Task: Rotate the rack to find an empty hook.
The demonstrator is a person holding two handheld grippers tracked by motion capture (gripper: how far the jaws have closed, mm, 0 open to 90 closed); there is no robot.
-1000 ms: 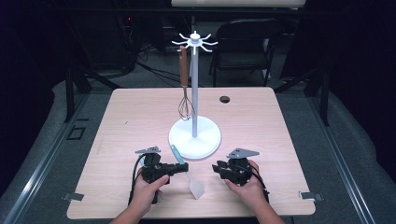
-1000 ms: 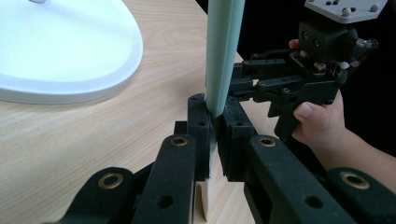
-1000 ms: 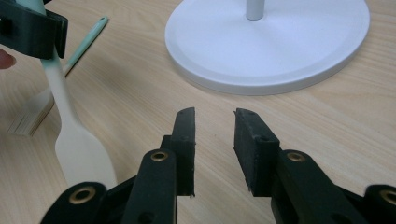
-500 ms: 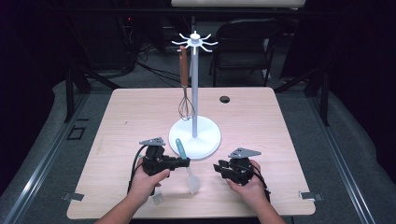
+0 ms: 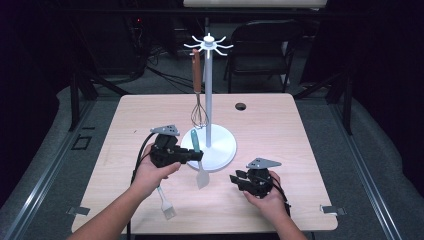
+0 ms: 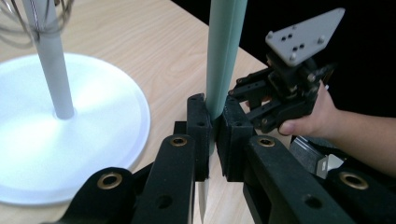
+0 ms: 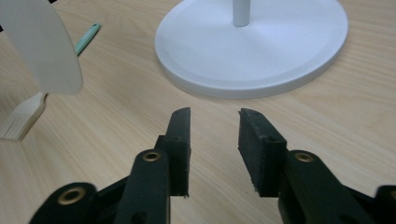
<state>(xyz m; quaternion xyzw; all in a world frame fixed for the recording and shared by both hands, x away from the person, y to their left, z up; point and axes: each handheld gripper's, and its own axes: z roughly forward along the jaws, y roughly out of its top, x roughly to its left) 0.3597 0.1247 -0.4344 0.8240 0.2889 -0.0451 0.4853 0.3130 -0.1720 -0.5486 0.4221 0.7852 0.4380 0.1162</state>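
My left gripper (image 5: 199, 156) is shut on the teal handle of a spatula (image 5: 195, 140) and holds it upright above the table, white blade (image 5: 202, 179) hanging down. In the left gripper view the pads (image 6: 201, 126) clamp that handle (image 6: 224, 56). A white hook rack (image 5: 208, 100) stands on a round base (image 5: 220, 150) just behind. A whisk (image 5: 198, 112) with a brown handle hangs from it. My right gripper (image 5: 235, 179) rests low at the front right; its jaws (image 7: 214, 121) have just been opening, with nothing between them.
A brush (image 5: 165, 206) with a teal handle lies on the table by my left forearm; in the right gripper view it is the brush (image 7: 21, 119) at the left. A small dark hole (image 5: 240, 106) marks the far table. A chair (image 5: 265, 45) stands behind.
My left hand has lifted the spatula up off the table and slightly toward the rack. The brush under that hand has come into sight. The right hand has stayed put.
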